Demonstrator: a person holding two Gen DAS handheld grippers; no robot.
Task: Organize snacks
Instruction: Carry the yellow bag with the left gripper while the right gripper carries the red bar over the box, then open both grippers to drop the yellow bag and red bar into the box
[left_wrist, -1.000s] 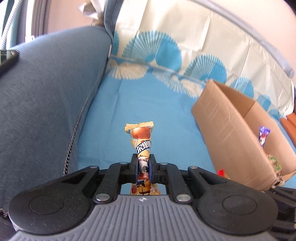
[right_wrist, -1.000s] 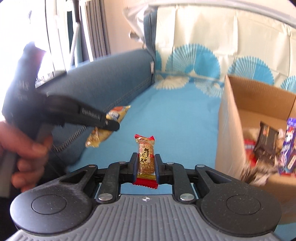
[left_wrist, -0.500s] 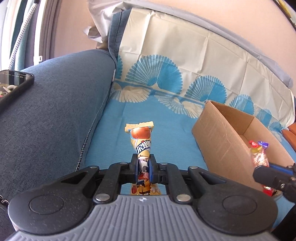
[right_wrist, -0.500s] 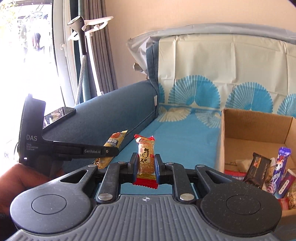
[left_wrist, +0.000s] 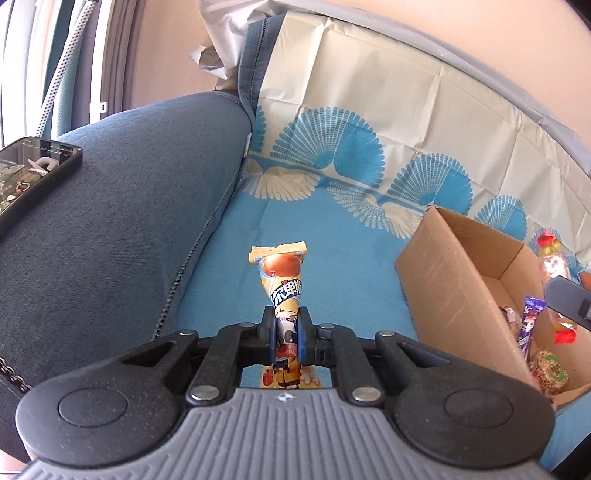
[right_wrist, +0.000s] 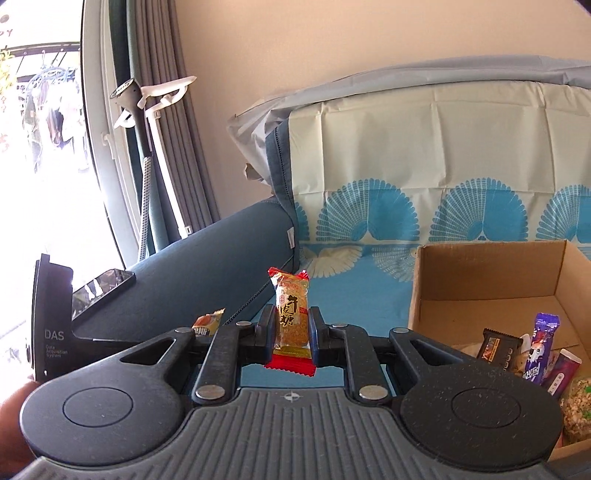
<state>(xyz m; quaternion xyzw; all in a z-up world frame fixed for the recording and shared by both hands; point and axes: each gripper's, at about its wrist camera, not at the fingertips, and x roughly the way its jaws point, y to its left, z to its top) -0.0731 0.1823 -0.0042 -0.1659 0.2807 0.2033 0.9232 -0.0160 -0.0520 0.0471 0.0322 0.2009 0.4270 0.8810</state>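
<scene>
Both claws carry snacks, left gripper (left_wrist: 286, 328) clamping a yellow pack (left_wrist: 282, 284), right gripper (right_wrist: 293, 332) pinching a candy (right_wrist: 291, 314), and either could slip short of the box (right_wrist: 480, 273) at lower right.

beige wall (right_wrist: 332, 74) | blue sofa armrest (left_wrist: 110, 177) | grey curtains (right_wrist: 166, 147) | sunlit window (right_wrist: 48, 147)

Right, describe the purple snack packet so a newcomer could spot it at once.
Start at the open cardboard box on the blue sofa cover. Among the snacks at its near end, the purple packet stands upright beside a dark brown bar. It is the only tall purple wrapper with white lettering.
</scene>
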